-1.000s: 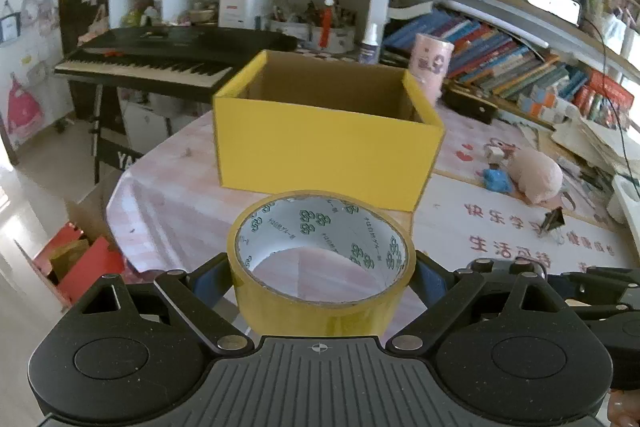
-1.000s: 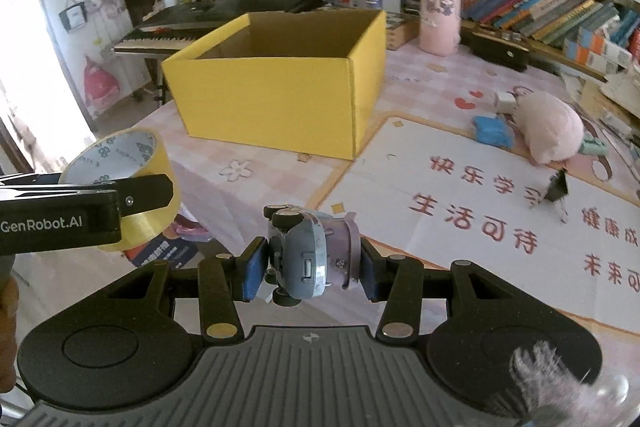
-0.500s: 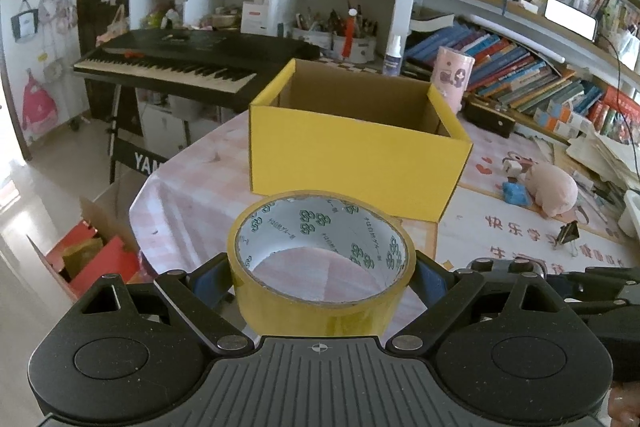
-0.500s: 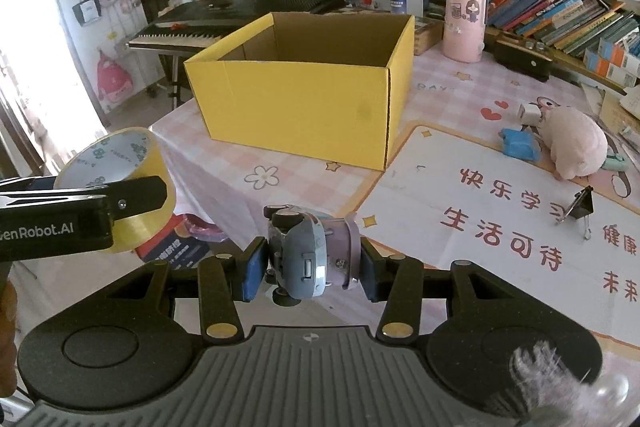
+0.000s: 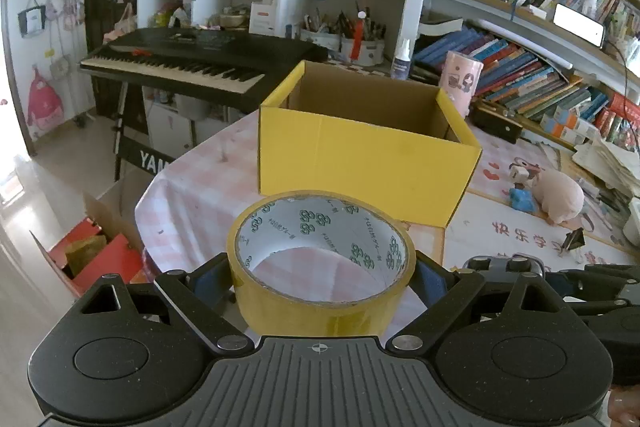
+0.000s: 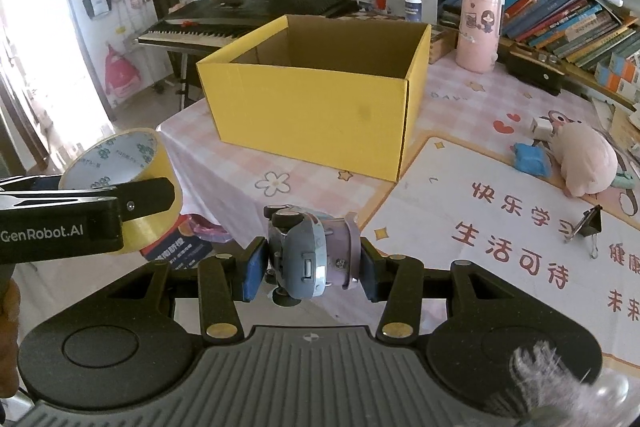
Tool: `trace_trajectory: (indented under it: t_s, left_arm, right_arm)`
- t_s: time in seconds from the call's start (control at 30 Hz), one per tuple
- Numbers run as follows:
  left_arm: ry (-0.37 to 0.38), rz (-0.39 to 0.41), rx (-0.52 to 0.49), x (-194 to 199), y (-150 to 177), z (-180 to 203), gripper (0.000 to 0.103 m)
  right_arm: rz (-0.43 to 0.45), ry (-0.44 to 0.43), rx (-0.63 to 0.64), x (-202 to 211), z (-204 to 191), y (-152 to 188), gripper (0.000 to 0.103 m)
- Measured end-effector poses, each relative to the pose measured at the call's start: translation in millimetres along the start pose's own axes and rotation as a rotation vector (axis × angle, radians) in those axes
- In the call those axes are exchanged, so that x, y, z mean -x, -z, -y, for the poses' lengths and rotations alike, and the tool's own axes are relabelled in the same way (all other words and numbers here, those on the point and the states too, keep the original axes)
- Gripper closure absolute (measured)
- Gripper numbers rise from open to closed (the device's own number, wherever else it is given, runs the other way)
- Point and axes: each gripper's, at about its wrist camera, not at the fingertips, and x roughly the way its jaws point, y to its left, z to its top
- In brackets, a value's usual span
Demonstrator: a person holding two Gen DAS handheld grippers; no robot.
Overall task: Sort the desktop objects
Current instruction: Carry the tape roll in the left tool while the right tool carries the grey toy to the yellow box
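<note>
- Yellow tape roll (image 5: pixel 320 267) sits clamped across its width in the left gripper (image 5: pixel 320 275), jaws spread wide around it, held in the air off the near edge of the tabletop (image 6: pixel 240 163). Its smooth curved wall gives the pads little purchase, so it could slip out and fall to the floor rather than onto the table.
- Grey-and-lilac toy car (image 6: pixel 310 257) is pinched in the right gripper (image 6: pixel 310 267), jaws drawn close on it. Its wheels and rounded body might let it twist or pop free.
- Both loads hang short of the yellow cardboard box (image 6: pixel 312 115); releasing too early would miss it, and a low approach could knock its near wall.
- The box stands open on the tabletop. What shows of its inside looks empty, though the floor is hidden from here.
</note>
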Motion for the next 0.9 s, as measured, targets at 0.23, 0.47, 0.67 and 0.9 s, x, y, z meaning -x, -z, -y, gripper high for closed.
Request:
trace_trajectory:
  t_s: [0.23,0.47,0.67,0.9]
  left_arm:
    - [-0.009,0.012,0.002,-5,-5,1,0.010]
    - [-0.006,0.049,0.007,-12,-20,4,0.010]
    - [-0.002,0.110,-0.022,-21,-40,14,0.010]
    - [-0.007,0.178,-0.049,-39,-73,29,0.010]
  right_arm:
    - [0.010,-0.008,0.016,-6,2,-6,0.059]
    - [0.056,-0.013,0.052,-10,6,-21,0.059]
    - [0.139,-0.011,0.071,-15,18,-47,0.059]
    - [0.231,-0.022,0.100,-25,39,-87,0.059]
